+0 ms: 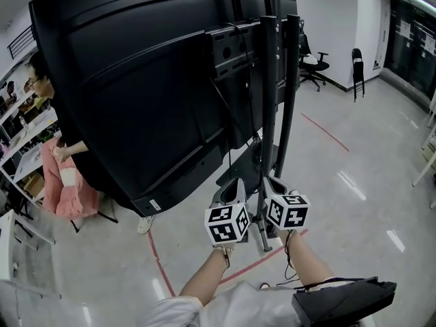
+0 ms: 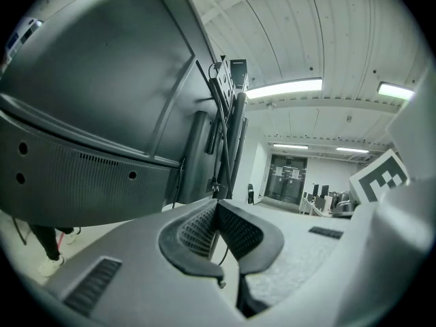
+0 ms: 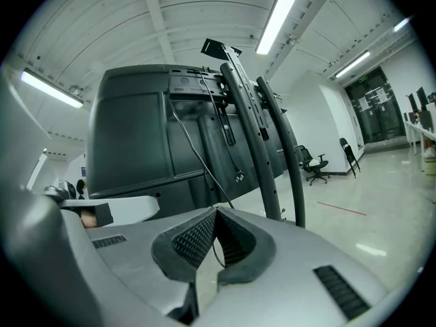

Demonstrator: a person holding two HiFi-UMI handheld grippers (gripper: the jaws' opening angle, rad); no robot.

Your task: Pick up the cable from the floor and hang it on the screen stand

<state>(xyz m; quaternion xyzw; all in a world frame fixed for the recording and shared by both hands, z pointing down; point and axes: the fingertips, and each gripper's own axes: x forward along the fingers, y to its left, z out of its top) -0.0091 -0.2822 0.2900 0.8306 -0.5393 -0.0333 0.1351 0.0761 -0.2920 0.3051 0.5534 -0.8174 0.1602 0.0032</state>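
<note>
Left gripper (image 2: 216,204) and right gripper (image 3: 215,211) are being clamped on the cable (image 3: 216,256); looping over the screen stand (image 1: 270,101) is advised.

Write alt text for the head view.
The left hand-held gripper and the right hand-held gripper are held side by side at the posts of the screen stand, a thin black cable trailing below the right one. The back of the large black screen fills the upper left, with a person in pink beside it.

Floor (image 1: 368,148): glossy pale grey beneath me, red tape lines (image 1: 325,132) across.
Chairs (image 1: 315,65): black, upper right, against the white wall (image 1: 334,19).
Light: long ceiling strips (image 3: 281,13) above me.
</note>
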